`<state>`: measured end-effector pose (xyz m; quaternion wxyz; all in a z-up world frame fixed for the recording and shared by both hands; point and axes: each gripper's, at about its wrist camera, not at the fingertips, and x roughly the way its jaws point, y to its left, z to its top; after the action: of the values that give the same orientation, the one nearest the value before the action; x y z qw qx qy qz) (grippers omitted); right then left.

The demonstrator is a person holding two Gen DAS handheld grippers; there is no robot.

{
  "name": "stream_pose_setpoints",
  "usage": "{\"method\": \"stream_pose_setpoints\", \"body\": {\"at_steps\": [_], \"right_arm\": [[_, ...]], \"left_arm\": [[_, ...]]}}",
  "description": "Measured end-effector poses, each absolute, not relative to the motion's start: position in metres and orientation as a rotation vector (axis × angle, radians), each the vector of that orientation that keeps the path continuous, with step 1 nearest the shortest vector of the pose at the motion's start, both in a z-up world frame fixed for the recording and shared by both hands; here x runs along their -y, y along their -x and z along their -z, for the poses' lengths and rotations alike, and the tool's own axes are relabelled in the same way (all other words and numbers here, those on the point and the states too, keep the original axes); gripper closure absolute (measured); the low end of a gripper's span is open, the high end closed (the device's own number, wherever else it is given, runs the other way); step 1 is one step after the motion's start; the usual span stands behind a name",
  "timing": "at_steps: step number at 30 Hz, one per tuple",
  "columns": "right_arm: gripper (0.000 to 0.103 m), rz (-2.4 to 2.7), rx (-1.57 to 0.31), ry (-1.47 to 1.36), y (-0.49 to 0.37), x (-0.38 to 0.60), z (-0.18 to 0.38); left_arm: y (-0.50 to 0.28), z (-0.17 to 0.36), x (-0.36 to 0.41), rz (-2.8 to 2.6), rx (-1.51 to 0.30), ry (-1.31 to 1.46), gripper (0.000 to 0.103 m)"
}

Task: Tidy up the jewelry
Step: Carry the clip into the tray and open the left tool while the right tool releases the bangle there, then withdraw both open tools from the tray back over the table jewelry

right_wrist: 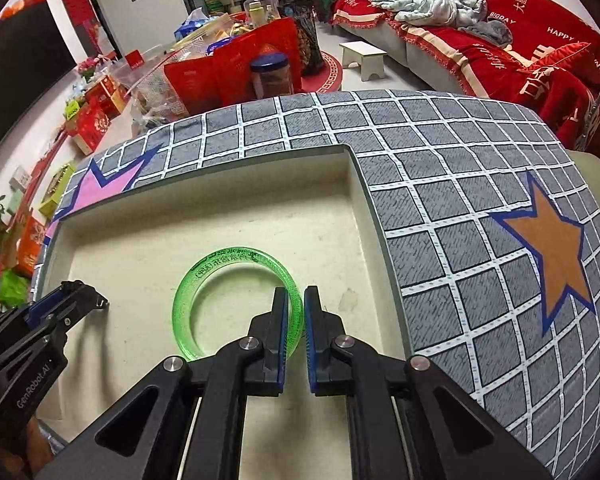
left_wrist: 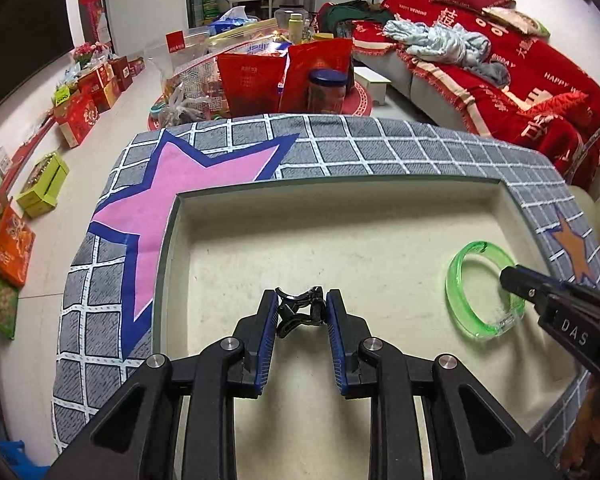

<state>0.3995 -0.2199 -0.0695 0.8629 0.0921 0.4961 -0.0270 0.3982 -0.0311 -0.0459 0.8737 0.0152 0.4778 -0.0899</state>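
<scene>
Tray, cream-lined, sits on a grey checked cloth with stars. Inside it the right gripper straddles the rim of a green bangle, jaws narrow, one finger inside the ring and one outside; whether they pinch it yet cannot be told. The bangle lies flat, its ring spreading toward ten o'clock from those fingers. The left gripper, at nine o'clock and well apart, clamps a small dark metal clasp just above the tray floor. Nothing stands between them.
</scene>
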Motion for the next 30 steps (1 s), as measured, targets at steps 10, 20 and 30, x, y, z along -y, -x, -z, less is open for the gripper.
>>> {"method": "stream_pose_setpoints", "body": {"at_steps": [10,20,30], "right_arm": [[0.056,0.033,-1.033,-0.217,-0.397,0.218,0.071],[0.039,-0.024,-0.935,-0.267,-0.371,0.214,0.032],[0.027,-0.034,-0.899,-0.287,-0.329,0.218,0.008]], "left_arm": [[-0.388,0.043,0.036,0.125,-0.926,-0.079,0.008],[-0.372,0.022,0.034,0.155,-0.889,-0.047,0.008],[-0.324,-0.003,0.021,0.181,-0.826,-0.048,0.0]]}}
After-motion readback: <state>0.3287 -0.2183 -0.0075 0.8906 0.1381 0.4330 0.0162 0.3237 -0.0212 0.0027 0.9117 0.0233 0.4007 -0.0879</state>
